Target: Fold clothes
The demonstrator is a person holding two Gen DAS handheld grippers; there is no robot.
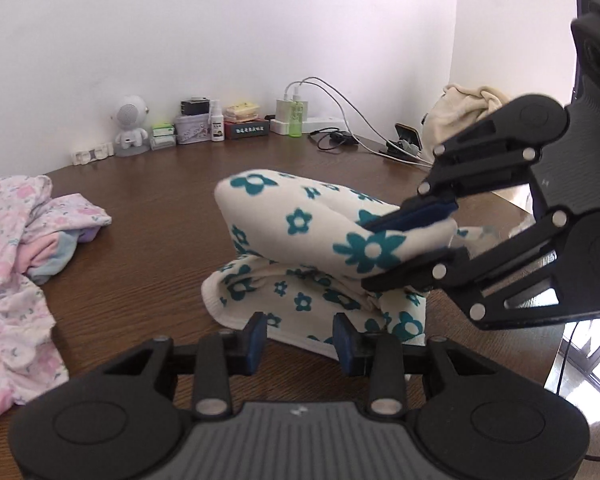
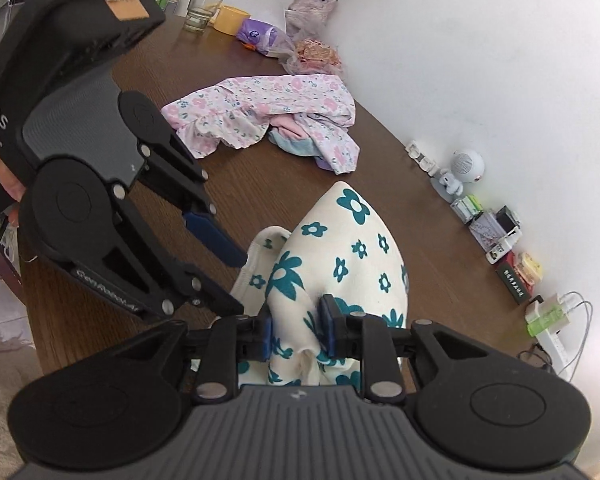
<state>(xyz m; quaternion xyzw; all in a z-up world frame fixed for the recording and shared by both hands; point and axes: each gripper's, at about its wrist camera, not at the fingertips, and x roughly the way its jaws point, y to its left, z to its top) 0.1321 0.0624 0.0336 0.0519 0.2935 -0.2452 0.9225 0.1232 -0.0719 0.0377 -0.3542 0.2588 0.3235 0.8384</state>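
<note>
Midway through a fold, the right claw (image 1: pixel 404 248) is clenched on a bunched end of the cream garment with teal flowers (image 1: pixel 312 240), holding that end lifted above the layer lying on the brown bench (image 1: pixel 148 216). From this claw the cloth's long axis runs away toward the pink floral clothes (image 2: pixel 268 116) heaped beyond it. The left claw (image 1: pixel 300 336) stands released, its blue pads apart, just beside the garment's lower hem and nearer the bench-side layer. Only the left wrist view shows the two stacked layers; only the right wrist view shows fabric pinched between the pads (image 2: pixel 266 336).
</note>
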